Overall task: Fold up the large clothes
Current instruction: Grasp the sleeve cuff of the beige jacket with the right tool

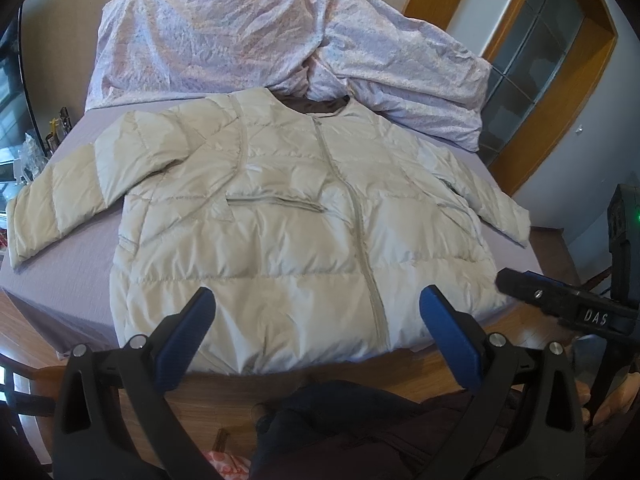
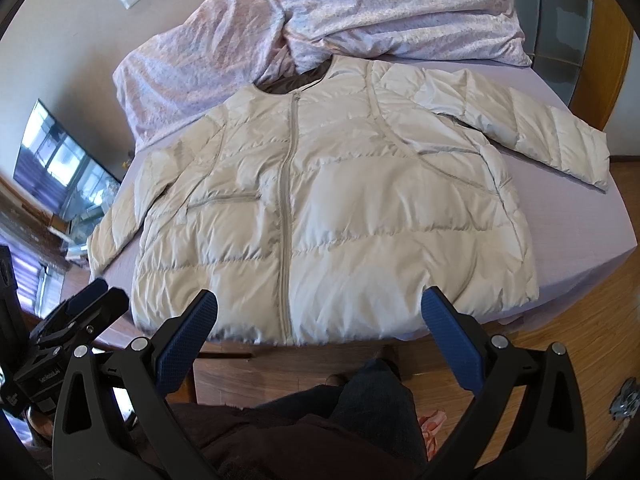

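Note:
A cream quilted puffer jacket [image 1: 280, 224] lies flat, front up and zipped, on a bed with a lilac sheet [image 1: 68, 280]. Both sleeves are spread out to the sides. It also shows in the right wrist view [image 2: 340, 216]. My left gripper [image 1: 318, 300] is open and empty, held above the jacket's hem at the bed's near edge. My right gripper [image 2: 320, 304] is open and empty, also over the hem. The right gripper shows at the right edge of the left wrist view [image 1: 560, 300]; the left gripper shows at the lower left of the right wrist view [image 2: 80, 312].
A crumpled pink-lilac duvet [image 1: 260, 40] lies at the head of the bed behind the jacket. The wooden bed frame [image 1: 340, 368] and wooden floor [image 2: 580, 320] are below. The person's dark-trousered legs [image 2: 340, 420] stand at the foot. A wooden door frame [image 1: 560, 100] is at the right.

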`<state>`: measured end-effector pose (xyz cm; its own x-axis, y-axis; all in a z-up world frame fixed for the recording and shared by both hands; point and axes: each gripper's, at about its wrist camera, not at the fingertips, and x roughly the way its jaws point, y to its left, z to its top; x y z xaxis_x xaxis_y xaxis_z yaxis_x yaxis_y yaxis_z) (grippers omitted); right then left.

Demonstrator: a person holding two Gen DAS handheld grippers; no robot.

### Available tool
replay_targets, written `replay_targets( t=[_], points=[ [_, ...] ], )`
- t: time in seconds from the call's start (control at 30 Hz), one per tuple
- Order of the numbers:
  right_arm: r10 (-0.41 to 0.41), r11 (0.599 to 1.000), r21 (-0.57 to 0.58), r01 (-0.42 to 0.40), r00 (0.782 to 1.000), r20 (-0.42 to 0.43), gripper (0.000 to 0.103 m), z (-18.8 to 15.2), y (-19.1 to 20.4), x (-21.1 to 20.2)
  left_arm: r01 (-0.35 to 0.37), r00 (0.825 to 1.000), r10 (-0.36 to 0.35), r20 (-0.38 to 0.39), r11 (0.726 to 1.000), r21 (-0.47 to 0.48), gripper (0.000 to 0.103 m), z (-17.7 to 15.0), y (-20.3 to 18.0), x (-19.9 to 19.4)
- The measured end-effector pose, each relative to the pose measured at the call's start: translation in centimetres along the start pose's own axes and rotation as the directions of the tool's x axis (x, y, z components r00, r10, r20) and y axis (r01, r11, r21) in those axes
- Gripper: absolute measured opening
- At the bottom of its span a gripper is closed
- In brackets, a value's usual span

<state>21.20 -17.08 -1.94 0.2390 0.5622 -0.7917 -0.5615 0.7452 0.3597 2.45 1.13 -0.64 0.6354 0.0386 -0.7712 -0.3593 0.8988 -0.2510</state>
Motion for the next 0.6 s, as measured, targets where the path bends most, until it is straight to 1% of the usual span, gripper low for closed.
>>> replay_targets(
  t=[0.07, 0.17, 0.23, 0.3, 0.37, 0.5, 0.6],
  points=[
    [0.003, 0.999, 0.033, -0.004, 0.999, 0.035, 0.102, 0.9, -1.1, 0.3, -0.025, 1.0, 0.025, 0.007, 1.0, -0.003, 0.101, 0.6, 0.2, 0.5],
    [0.006, 0.994, 0.11, -0.015, 0.997, 0.078, 0.102, 3.0, -4.1, 1.5, -0.068, 0.998, 0.068, 0.011, 0.998, -0.004, 0.101, 1.8, 0.5, 1.7],
    [-0.009, 0.988, 0.156, -0.003, 0.997, 0.073, 0.102, 4.2, -6.1, 2.6, -0.091, 0.996, 0.091, -0.001, 0.996, -0.012, 0.101, 2.9, 0.9, 2.9],
    [-0.032, 0.973, 0.23, 0.019, 0.998, 0.054, 0.102, 5.8, -9.0, 4.2, -0.106, 0.994, 0.106, -0.008, 0.994, -0.017, 0.101, 3.9, 1.2, 3.9],
    [-0.056, 0.961, 0.273, 0.041, 0.997, 0.046, 0.102, 6.8, -11.1, 5.1, -0.13, 0.991, 0.129, -0.014, 0.991, -0.015, 0.101, 5.1, 1.4, 5.0],
    [-0.151, 0.936, 0.329, 0.128, 0.988, 0.045, 0.102, 9.8, -15.9, 6.6, -0.156, 0.987, 0.156, -0.037, 0.987, -0.022, 0.101, 7.1, 1.6, 7.4],
    [-0.224, 0.912, 0.362, 0.192, 0.973, 0.047, 0.102, 11.7, -19.3, 7.1, -0.17, 0.984, 0.169, -0.056, 0.985, -0.023, 0.101, 8.4, 1.5, 9.1]
  ],
)
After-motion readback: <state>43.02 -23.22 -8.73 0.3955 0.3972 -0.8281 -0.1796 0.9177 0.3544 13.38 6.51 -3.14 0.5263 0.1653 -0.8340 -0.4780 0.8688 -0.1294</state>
